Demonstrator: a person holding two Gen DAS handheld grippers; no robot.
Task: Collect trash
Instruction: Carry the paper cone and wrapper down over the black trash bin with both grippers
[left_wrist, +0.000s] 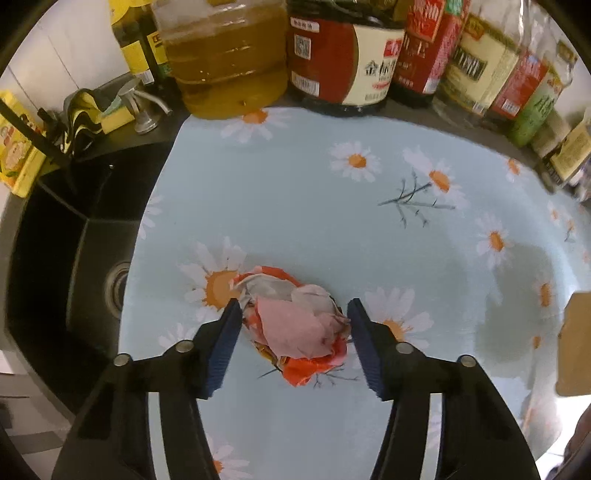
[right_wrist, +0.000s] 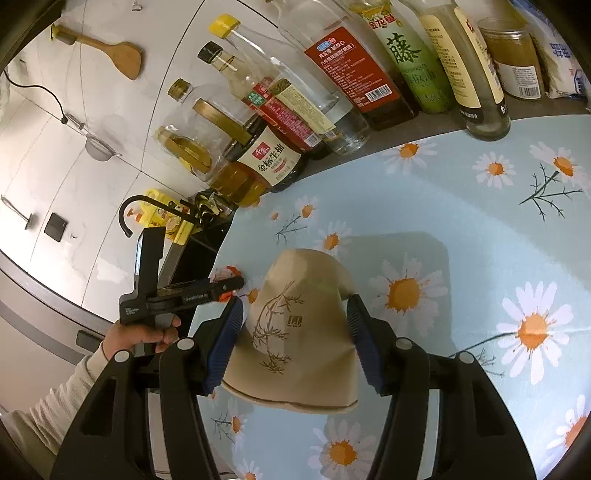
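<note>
The left gripper stands open astride the crumpled wrapper, which lies on the tablecloth running twelve to six (left pad nearly touching). The right gripper, far closer to the paper bag, brackets it, though whether it pinches cannot be told.

White tiled wall (glossy) behind daisy-print tablecloth and black sink.
</note>
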